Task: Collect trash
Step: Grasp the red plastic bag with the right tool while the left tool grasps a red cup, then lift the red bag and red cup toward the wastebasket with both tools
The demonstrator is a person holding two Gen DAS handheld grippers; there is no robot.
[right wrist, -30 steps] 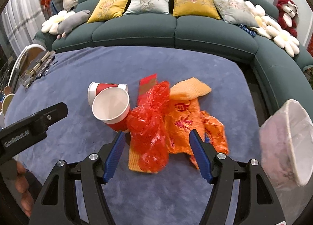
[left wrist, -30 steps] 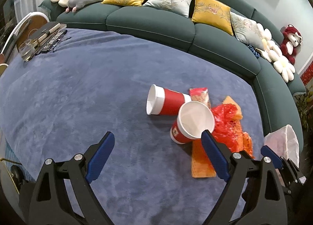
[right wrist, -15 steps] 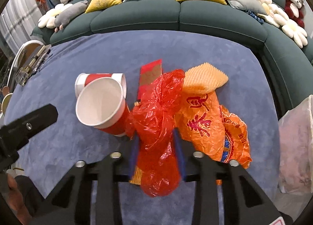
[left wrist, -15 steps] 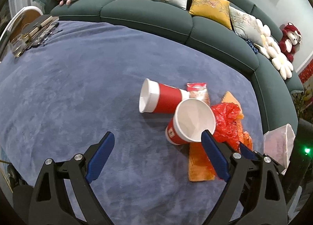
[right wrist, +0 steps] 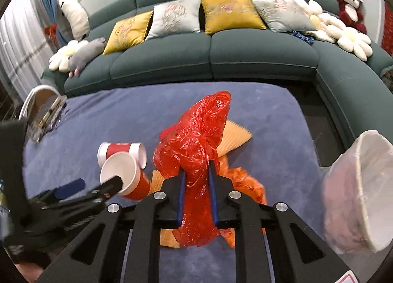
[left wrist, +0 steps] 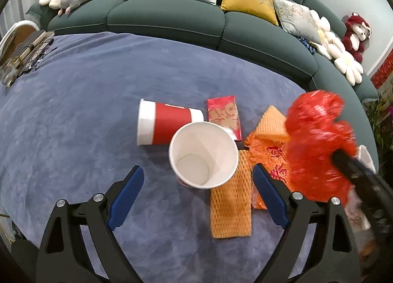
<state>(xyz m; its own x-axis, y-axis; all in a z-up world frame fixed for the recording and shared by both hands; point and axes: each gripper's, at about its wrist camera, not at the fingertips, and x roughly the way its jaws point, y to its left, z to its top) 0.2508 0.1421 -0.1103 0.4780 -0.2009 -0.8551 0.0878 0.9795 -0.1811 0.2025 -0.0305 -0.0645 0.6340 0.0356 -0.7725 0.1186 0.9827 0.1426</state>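
Observation:
My right gripper (right wrist: 197,184) is shut on a crumpled red plastic bag (right wrist: 196,140) and holds it above the blue carpet; the bag shows blurred in the left wrist view (left wrist: 319,145). My left gripper (left wrist: 199,187) is open, its jaws either side of an upright red paper cup (left wrist: 203,152) with a white inside. A second red cup (left wrist: 167,123) lies on its side behind it. A red packet (left wrist: 224,114), orange foam netting (left wrist: 229,209) and orange wrappers (left wrist: 265,155) lie on the carpet.
A bin lined with a white bag (right wrist: 361,184) stands at the right. A green curved sofa (right wrist: 221,57) with cushions and plush toys rings the carpet. A small table with a remote and glass (left wrist: 22,54) is far left.
My right gripper closed on the red bag and lifted it off the carpet. My left gripper moved closer to the upright cup, still open.

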